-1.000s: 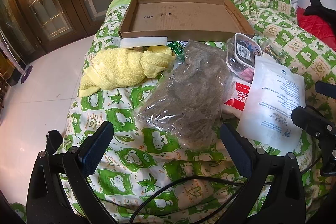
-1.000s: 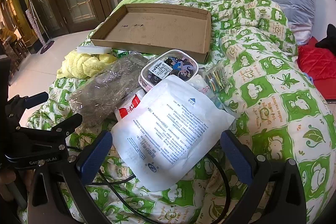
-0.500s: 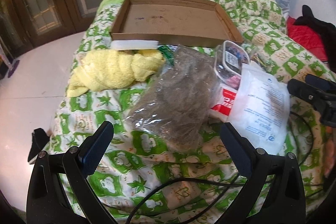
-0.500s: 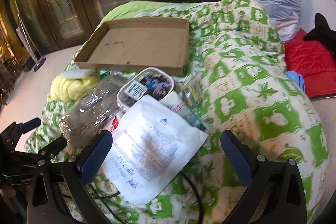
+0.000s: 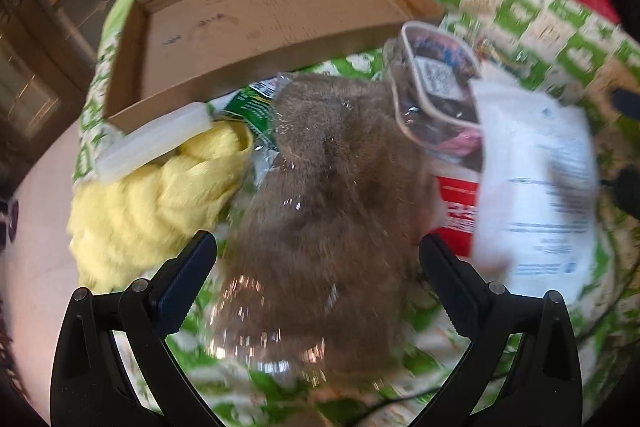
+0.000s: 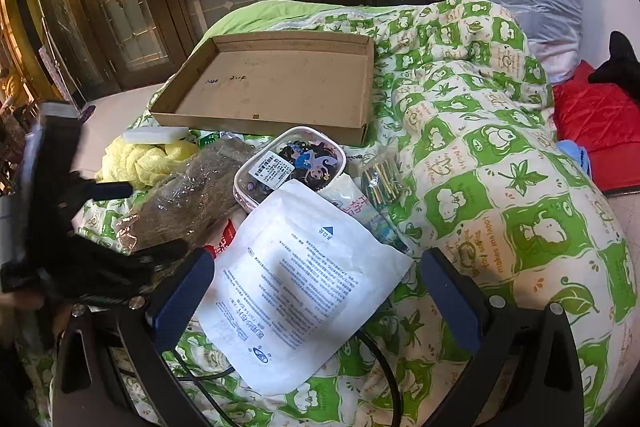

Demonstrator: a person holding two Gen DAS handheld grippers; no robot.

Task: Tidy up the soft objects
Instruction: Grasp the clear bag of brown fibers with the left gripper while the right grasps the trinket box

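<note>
Legibly, little can be read: the white printed pouch (image 6: 298,283) at lower centre carries dense blue text too small to make out, with a blue triangle near its top; the clear case (image 6: 290,165) above it bears a barcode sticker; "makes me happy!" runs on the green quilt (image 6: 496,227) at right; the left gripper (image 5: 318,259) spreads wide around the bagged brown fur (image 5: 328,195), contact unclear; the right gripper (image 6: 318,283) spreads wide over the pouch, holding nothing.

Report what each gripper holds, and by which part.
Nothing held. The left gripper is open, straddling the bagged brown plush; the right gripper is open over the white pouch.
</note>
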